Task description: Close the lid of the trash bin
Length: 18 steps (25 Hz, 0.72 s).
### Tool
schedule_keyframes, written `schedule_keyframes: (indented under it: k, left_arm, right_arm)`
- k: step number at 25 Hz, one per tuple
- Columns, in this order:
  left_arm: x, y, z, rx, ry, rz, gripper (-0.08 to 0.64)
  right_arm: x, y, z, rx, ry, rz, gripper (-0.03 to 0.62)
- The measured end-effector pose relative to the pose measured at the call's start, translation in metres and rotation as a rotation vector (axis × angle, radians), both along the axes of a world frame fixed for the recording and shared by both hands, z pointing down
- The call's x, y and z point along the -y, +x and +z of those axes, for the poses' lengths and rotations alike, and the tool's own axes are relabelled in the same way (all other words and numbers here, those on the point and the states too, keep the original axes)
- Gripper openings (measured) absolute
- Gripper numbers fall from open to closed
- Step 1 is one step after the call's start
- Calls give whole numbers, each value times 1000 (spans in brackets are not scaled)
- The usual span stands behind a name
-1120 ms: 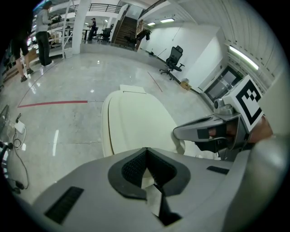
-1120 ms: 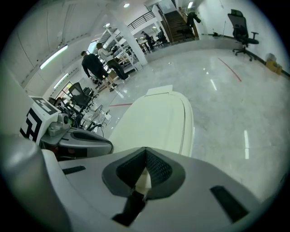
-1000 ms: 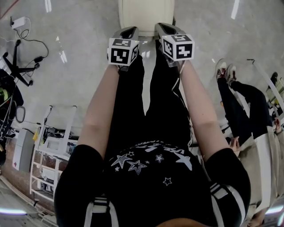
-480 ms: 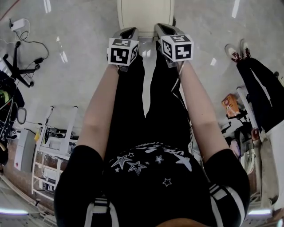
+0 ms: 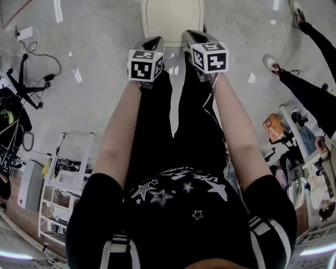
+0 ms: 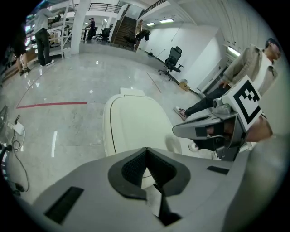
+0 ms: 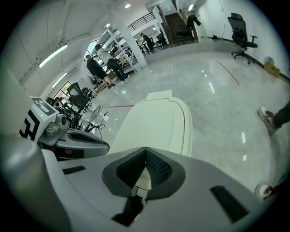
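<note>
Two grippers are out in front, side by side at arm's length, and both sit right over the near end of the trash bin (image 5: 172, 16). The left gripper (image 5: 153, 43) has its jaws pressed together, dark pads meeting at the tip with nothing between them, and its own view (image 6: 146, 156) shows that plainly. It's the same story for the right gripper (image 5: 193, 35): jaws together and empty, seen clean down its own view (image 7: 146, 154). Each shows up in the other's view too, the right gripper (image 6: 213, 131) at the left one's side and the left gripper (image 7: 77, 138) alongside the right. Now the bin: cream-coloured, standing on the polished grey floor (image 5: 94, 63) directly ahead of the person's legs. Its lid (image 6: 136, 127) lies down flat, a dark seam running round its rim. The lid's long axis runs straight away from the person, rounded end nearest the grippers and a small raised tab at the far end (image 7: 159, 95). Both grippers point along that same axis. Out beyond the bin a red line (image 6: 52, 104) crosses the floor, and an office chair (image 6: 174, 59) stands well apart. A white rack (image 5: 63, 178) sits off to the person's left, and a passer-by's shoe (image 5: 273, 65) is off to the right.
</note>
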<state>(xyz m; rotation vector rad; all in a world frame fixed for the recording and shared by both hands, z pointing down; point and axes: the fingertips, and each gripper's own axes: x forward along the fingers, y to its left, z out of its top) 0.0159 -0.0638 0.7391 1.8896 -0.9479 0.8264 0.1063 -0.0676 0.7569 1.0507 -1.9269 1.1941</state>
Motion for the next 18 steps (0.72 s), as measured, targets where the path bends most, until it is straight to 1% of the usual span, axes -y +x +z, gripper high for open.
schedule_keyframes:
  k: [6,12,15,18]
  left_arm:
    - [11,-25,-56,-30,86,-16,11]
    - [19,-53,-116,-42,177,7,11]
    - [19,-59,-146,-61,220,19,11]
    - [18,-58,-172,-87,263,36,11]
  right_arm:
    - [10,-17,-48,25,64,75,5]
    - [15,-41,-115,54,170,130,5]
    - [8,-42,-145,43,211,166,6]
    - [-2,-35,-171,31,255,201,6]
